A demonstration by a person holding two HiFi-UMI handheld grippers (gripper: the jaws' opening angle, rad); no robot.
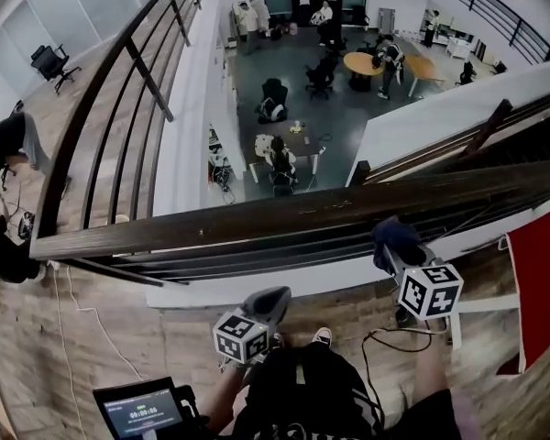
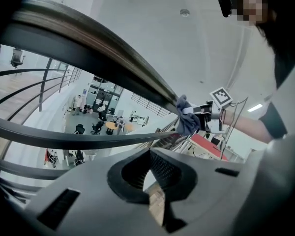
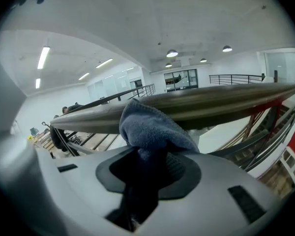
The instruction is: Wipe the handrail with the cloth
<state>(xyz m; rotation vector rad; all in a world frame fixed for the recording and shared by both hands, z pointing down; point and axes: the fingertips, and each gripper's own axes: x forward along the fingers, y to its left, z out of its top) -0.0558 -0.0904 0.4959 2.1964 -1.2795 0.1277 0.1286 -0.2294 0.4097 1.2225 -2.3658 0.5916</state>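
A dark wooden handrail (image 1: 257, 216) crosses the head view from left to right, above black rails. My right gripper (image 1: 391, 246) is shut on a blue-grey cloth (image 1: 396, 235) just under the rail's near edge, right of centre. In the right gripper view the cloth (image 3: 152, 129) bulges out of the jaws and presses against the handrail (image 3: 221, 104). My left gripper (image 1: 273, 296) hangs lower, near the person's body, shut and empty, clear of the rail. The left gripper view shows the handrail (image 2: 103, 58) overhead, with the cloth (image 2: 187, 118) and right gripper (image 2: 196, 116) beyond.
Beyond the rail is an open drop to a lower floor with desks, chairs and people (image 1: 277, 159). A red panel (image 1: 541, 282) stands at the right, with a white frame (image 1: 481, 305) beside it. A cable (image 1: 385, 337) lies on the wooden floor. A small screen (image 1: 142, 412) sits bottom left.
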